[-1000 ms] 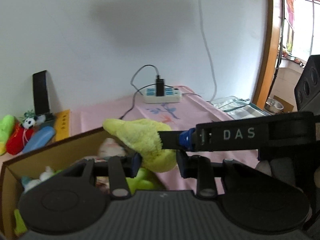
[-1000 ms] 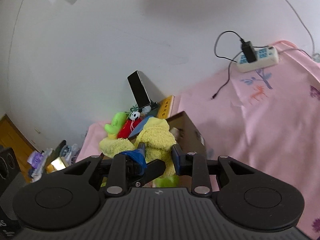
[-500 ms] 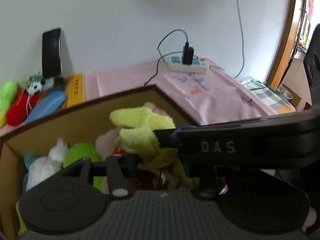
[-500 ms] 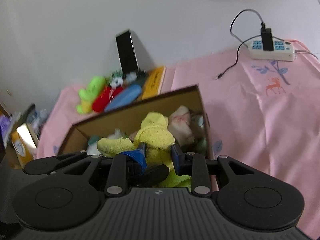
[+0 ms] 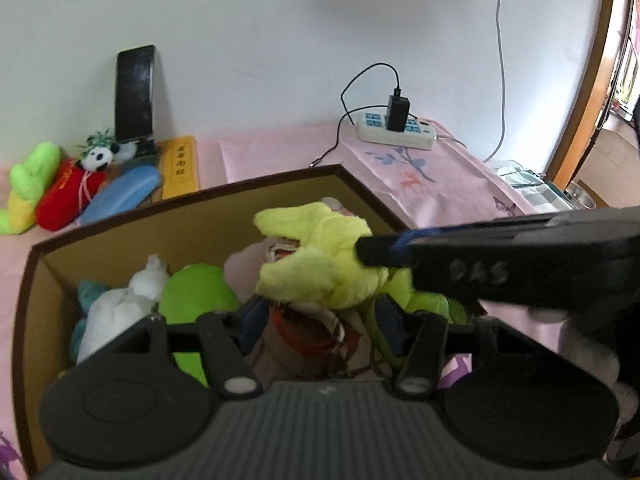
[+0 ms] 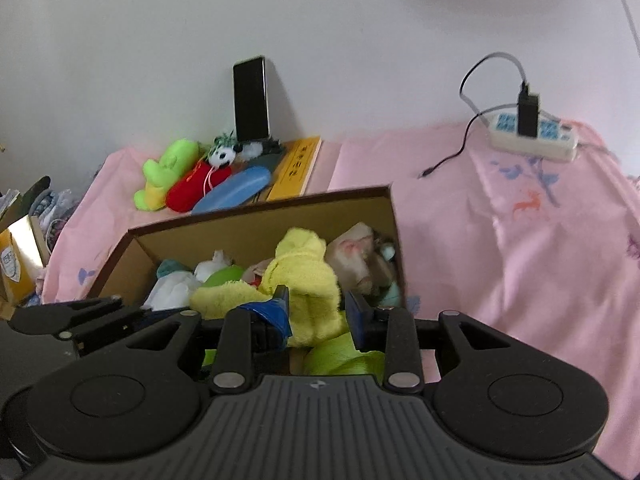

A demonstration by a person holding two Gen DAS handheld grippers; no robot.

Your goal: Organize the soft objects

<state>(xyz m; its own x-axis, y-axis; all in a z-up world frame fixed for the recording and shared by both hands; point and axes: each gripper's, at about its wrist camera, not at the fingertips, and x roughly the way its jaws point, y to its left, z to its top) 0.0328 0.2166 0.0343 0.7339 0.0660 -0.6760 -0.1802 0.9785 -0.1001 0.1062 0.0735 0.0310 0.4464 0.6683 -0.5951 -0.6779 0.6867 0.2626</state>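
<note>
Yellow plush (image 6: 304,276) hangs over the cardboard box (image 6: 260,220), seemingly pinched by both the right gripper (image 6: 316,312) and left gripper (image 5: 316,312); uneven release could snag it on 1 finger.

surface is covered by a pink cloth (image 6: 520,264) printed with a branch and deer motif, draping down at the left end in the right wrist view. a cardboard box (image 6: 256,224) sits on it, open top, brown rim. behind the box, near the wall: a green and yellow plush (image 6: 166,172), touching it a red plush (image 6: 192,188) with a small panda (image 6: 221,155) at its top, then a blue oblong case (image 6: 236,189) lying against a yellow book (image 6: 298,168). a black phone (image 6: 251,98) leans upright on the wall just behind these. well to the right, a white power strip (image 6: 532,138) with a black charger plugged in, its cable end lying loose on the cloth.
</note>
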